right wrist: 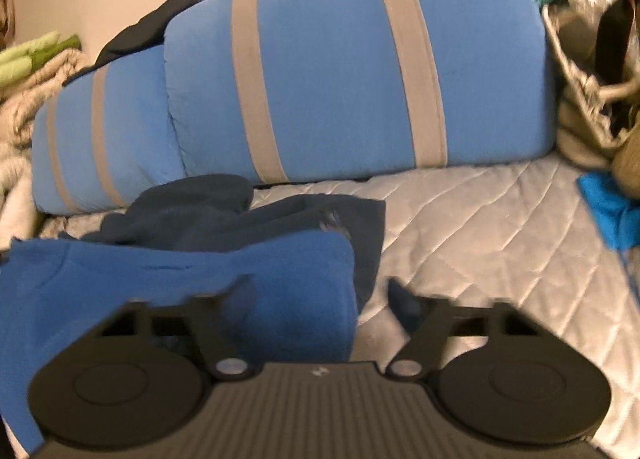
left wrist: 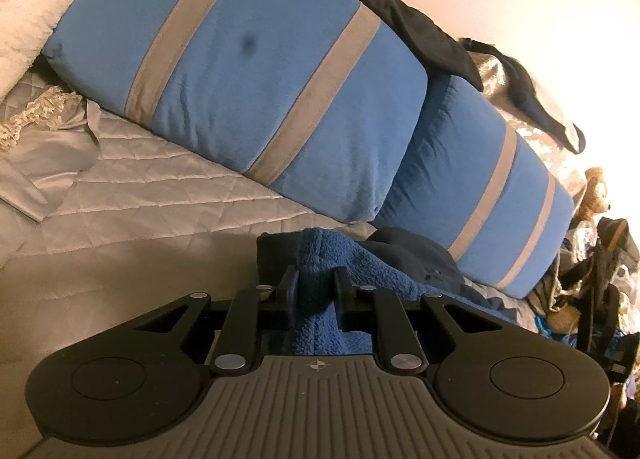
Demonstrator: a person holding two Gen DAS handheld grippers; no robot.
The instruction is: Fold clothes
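A blue fleece garment (left wrist: 320,279) is bunched between the fingers of my left gripper (left wrist: 316,279), which is shut on it. A dark navy garment (left wrist: 412,255) lies behind it on the quilted bedspread. In the right wrist view the same blue fleece (right wrist: 224,283) lies folded flat in front, with the navy garment (right wrist: 248,215) behind and partly under it. My right gripper (right wrist: 320,295) stands open over the fleece's right edge; its left finger is over the fleece and its right finger over the bedspread. That view is blurred.
Two blue cushions with grey stripes (left wrist: 248,71) (right wrist: 344,67) lean against the wall behind the clothes. Black clothing (left wrist: 420,31) lies draped on top of them. Piled items crowd the right (left wrist: 592,259) (right wrist: 592,79). Quilted bedspread (right wrist: 480,227) stretches to the right.
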